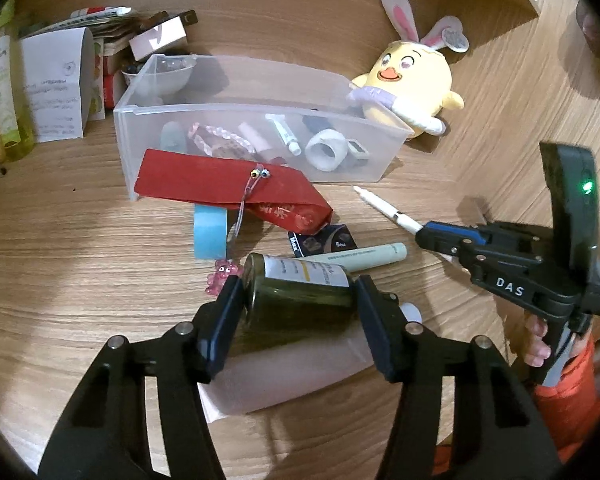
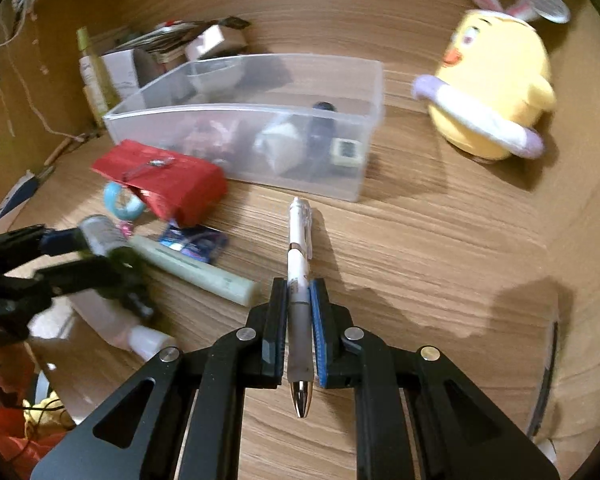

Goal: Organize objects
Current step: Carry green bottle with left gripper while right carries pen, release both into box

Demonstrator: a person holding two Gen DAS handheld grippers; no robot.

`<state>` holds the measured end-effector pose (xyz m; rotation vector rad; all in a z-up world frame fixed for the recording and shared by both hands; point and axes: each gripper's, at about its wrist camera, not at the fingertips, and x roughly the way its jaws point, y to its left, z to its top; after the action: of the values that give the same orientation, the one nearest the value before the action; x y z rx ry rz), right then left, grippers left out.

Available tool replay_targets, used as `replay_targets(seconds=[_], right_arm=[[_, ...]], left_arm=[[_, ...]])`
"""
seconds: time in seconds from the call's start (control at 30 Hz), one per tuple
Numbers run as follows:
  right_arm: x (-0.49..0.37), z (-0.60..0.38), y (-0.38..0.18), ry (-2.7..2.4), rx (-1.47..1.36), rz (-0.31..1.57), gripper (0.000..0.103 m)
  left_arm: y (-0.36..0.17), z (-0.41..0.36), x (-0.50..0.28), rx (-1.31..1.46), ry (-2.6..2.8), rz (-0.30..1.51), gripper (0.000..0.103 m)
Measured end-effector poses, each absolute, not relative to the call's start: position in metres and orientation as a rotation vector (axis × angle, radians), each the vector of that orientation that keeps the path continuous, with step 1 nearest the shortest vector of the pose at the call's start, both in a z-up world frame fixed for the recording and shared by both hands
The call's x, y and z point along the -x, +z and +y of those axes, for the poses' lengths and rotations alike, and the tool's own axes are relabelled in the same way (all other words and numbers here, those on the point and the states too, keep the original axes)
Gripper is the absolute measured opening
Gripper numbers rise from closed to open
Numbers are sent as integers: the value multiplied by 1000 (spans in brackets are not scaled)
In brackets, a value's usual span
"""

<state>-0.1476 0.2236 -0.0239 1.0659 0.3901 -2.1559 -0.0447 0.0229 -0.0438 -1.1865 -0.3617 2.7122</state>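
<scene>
My left gripper (image 1: pixel 298 286) is shut on a dark green glass bottle (image 1: pixel 296 294) with a white label, held above the wooden table (image 1: pixel 80 280). My right gripper (image 2: pixel 298 290) is shut on a white and grey pen (image 2: pixel 299 280), tip pointing back at the camera. The right gripper also shows in the left wrist view (image 1: pixel 436 236), to the right of the bottle. A clear plastic bin (image 1: pixel 204 136) with several small items stands behind; it also shows in the right wrist view (image 2: pixel 236 120).
On the table lie a red envelope (image 1: pixel 220 184), blue tape roll (image 1: pixel 210 232), pale green tube (image 1: pixel 364 258), dark packet (image 1: pixel 324 240), pink charm (image 1: pixel 220 276) and white bottle (image 2: pixel 112 316). A yellow chick plush (image 1: pixel 412 80) stands right. Boxes and bottles (image 1: pixel 52 84) crowd the back left.
</scene>
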Motion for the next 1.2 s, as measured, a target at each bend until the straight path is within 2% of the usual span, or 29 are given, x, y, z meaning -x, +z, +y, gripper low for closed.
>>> replay_targets(seconds=[0.53, 0.7, 1.2], right_arm=[[165, 214, -33, -2206, -1081, 465, 11], [164, 210, -31, -2170, -1091, 413, 10], [137, 212, 51, -2191, -827, 296, 10]], left_arm=[[-7, 10, 45, 1023, 2802, -387, 57], [6, 3, 53, 980, 2831, -397, 57], [41, -26, 100, 926, 2952, -411, 57]])
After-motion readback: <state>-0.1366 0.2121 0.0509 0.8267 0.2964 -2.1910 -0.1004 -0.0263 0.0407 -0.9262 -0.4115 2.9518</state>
